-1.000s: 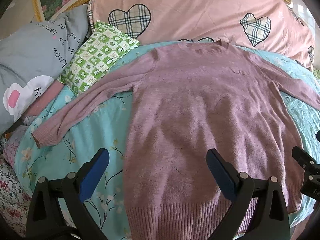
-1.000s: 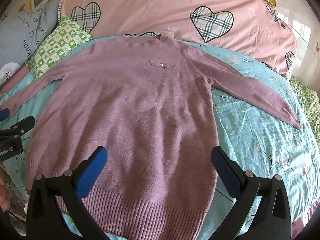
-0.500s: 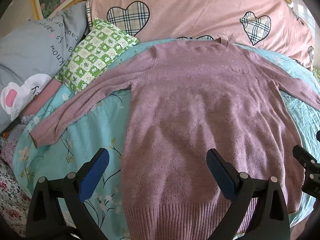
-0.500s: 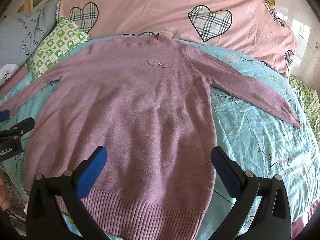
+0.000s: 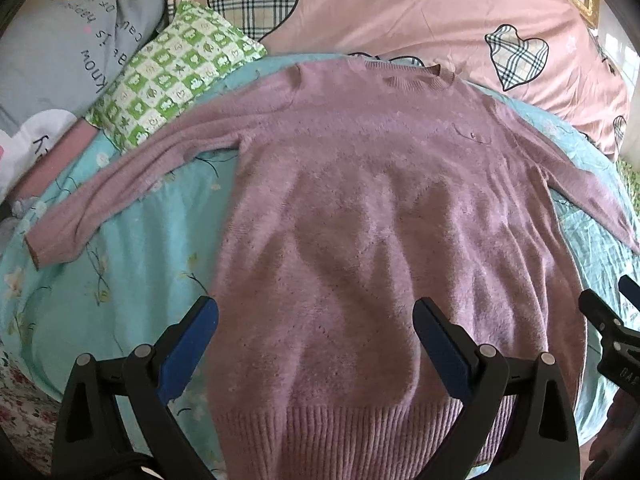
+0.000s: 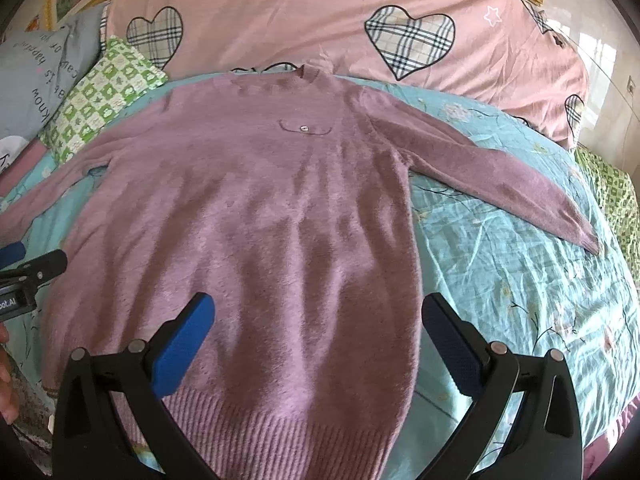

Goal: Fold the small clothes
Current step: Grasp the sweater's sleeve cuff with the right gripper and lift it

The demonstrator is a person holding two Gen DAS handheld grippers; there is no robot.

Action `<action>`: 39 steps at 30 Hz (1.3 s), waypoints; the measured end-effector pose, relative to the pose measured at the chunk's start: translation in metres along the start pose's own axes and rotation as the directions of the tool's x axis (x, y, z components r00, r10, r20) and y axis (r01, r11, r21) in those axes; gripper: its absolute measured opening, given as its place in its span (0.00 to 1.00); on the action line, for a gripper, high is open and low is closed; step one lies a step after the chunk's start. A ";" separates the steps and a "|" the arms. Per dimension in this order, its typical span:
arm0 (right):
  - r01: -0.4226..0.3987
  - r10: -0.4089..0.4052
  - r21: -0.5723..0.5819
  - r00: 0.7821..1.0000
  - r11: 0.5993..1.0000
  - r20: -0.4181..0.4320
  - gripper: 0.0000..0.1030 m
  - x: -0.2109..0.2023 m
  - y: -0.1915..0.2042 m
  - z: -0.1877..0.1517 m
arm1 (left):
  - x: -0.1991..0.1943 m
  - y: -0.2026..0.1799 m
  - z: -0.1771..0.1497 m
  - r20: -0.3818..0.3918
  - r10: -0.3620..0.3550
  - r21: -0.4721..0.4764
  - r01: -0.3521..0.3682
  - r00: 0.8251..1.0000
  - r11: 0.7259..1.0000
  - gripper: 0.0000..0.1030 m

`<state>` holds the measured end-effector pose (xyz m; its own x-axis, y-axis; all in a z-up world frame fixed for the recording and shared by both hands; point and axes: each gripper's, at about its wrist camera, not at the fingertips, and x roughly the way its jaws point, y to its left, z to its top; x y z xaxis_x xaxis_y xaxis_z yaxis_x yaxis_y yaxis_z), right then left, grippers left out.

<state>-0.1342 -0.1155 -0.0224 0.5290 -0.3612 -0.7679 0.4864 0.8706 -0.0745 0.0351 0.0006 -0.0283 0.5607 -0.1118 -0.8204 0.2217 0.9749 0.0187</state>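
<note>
One fuzzy mauve knit sweater (image 5: 380, 240) lies flat on the teal floral bedsheet (image 5: 132, 248), both sleeves spread, ribbed hem nearest. Two grippers hover over that hem — the left gripper (image 5: 316, 320) and the right gripper (image 6: 318, 316), each with jaws wide apart, empty. Only the right view shows the right cuff (image 6: 588, 242); the left view alone shows the left cuff (image 5: 44, 246).

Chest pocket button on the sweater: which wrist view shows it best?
The right wrist view: the button sits near frame centre, sharp against the pocket. In the left wrist view it lies off toward the right, smaller and barely distinguishable.
</note>
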 end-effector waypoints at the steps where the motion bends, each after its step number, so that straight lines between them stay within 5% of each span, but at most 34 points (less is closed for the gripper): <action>1: 0.004 -0.004 0.008 1.000 1.000 0.000 1.00 0.001 -0.005 0.001 | 0.003 -0.001 0.001 -0.008 -0.007 -0.005 0.007 1.000 1.000 0.95; 9: 0.011 -0.011 0.083 1.000 0.997 -0.004 1.00 0.012 -0.046 0.010 | 0.018 -0.018 0.014 -0.014 -0.042 0.034 0.042 0.999 0.999 0.95; 12: 0.016 -0.016 0.159 1.000 0.987 -0.003 1.00 0.019 -0.080 0.013 | 0.021 -0.025 0.018 0.032 -0.040 0.035 0.038 0.999 0.999 0.96; 15: 0.010 -0.009 0.285 1.000 0.958 -0.006 1.00 0.029 -0.136 0.014 | 0.030 -0.037 0.026 -0.005 -0.095 0.069 0.096 0.995 0.993 0.95; 18: 0.020 -0.016 0.439 1.000 0.899 -0.013 1.00 0.043 -0.204 0.010 | 0.042 -0.052 0.039 -0.019 -0.136 0.114 0.137 0.991 0.984 0.94; 23: 0.070 -0.059 0.698 0.997 0.712 -0.039 0.96 0.068 -0.334 -0.007 | 0.071 -0.062 0.069 -0.054 -0.204 0.072 0.208 0.978 0.976 0.93; 26: 0.102 -0.113 0.762 0.993 0.639 -0.038 0.89 0.076 -0.386 -0.012 | 0.082 -0.064 0.083 0.011 -0.166 0.037 0.165 0.986 0.986 0.94; 32: 0.091 -0.158 0.853 0.987 0.515 -0.010 0.76 0.093 -0.446 -0.016 | 0.120 -0.081 0.106 -0.040 -0.133 0.123 0.137 0.990 0.983 0.89; 33: 0.088 -0.161 0.849 0.987 0.521 -0.003 0.73 0.096 -0.448 -0.012 | 0.127 -0.079 0.108 -0.048 -0.130 0.109 0.135 0.990 0.985 0.89; 36: 0.075 -0.165 0.857 0.986 0.510 0.011 0.10 0.102 -0.456 -0.004 | 0.147 -0.072 0.111 -0.078 -0.143 0.082 0.149 0.987 0.985 0.87; 39: -0.067 -0.088 0.868 0.988 0.492 0.126 0.07 0.104 -0.449 0.008 | 0.152 -0.066 0.109 -0.074 -0.134 0.093 0.140 0.988 0.986 0.82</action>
<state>-0.2917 -0.5471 -0.0636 0.5674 -0.4752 -0.6725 0.8078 0.1627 0.5666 0.1926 -0.1013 -0.0919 0.4657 -0.2266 -0.8555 0.3711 0.9276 -0.0437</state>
